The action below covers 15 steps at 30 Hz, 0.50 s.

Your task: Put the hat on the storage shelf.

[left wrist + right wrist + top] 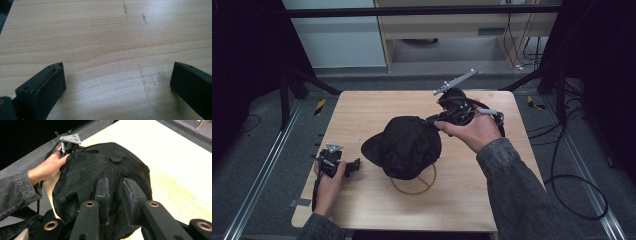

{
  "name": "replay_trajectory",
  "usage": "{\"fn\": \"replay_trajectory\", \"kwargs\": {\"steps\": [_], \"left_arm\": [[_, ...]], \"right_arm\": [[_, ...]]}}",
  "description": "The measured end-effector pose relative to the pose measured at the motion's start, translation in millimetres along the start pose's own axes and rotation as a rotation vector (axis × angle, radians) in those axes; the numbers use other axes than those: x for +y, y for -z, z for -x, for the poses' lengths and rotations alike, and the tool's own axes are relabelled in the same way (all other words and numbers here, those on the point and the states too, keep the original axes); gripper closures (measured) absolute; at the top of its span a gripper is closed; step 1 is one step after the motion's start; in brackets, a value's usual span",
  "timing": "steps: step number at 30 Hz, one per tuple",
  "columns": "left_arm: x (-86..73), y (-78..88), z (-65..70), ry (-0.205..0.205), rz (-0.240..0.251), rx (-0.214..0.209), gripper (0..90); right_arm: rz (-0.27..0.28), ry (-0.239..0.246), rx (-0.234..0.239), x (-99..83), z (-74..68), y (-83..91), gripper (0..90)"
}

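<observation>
A black mesh cap [404, 146] sits near the centre of the high view on the wooden table [362, 107], its brim pointing toward the left of the frame and its crown raised over a thin wooden ring stand [414, 184] whose hoop shows just below it. In the right gripper view the cap's crown, with its top button, lies in the middle of the frame. It looks light and soft: the mesh panels would likely buckle and bunch under a pinch, while the brim looks stiffer and would give a firmer hold. The seams or rear edge of the crown seem the safest places to pinch, since loose mesh could slip or snag.

The right gripper [438, 120] reaches in from the centre right of the high view to the cap's rear edge. Its jaws stand narrow, with a gap between them, and whether the pads press the cloth cannot be told. The left gripper [356, 164] rests low at the lower left, just beside the brim but apart from it, its jaws wide over bare wood.
</observation>
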<state>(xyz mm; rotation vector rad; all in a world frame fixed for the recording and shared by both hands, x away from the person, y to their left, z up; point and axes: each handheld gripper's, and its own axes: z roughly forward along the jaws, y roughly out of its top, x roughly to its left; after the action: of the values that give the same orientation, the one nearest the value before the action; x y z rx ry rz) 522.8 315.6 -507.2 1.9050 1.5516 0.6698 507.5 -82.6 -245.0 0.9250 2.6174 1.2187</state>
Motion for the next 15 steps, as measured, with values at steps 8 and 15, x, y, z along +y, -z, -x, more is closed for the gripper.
{"fn": "replay_trajectory", "kwargs": {"steps": [8,15], "left_arm": [[0.0,0.0,0.0,0.000,0.000,0.000,0.0],[0.0,0.0,0.0,0.000,0.000,0.000,0.0]], "right_arm": [[0.027,0.001,0.001,-6.7,-2.8,10.8,74.6],[0.046,-0.008,-0.020,-12.4,-0.6,23.2,73.5]]}}
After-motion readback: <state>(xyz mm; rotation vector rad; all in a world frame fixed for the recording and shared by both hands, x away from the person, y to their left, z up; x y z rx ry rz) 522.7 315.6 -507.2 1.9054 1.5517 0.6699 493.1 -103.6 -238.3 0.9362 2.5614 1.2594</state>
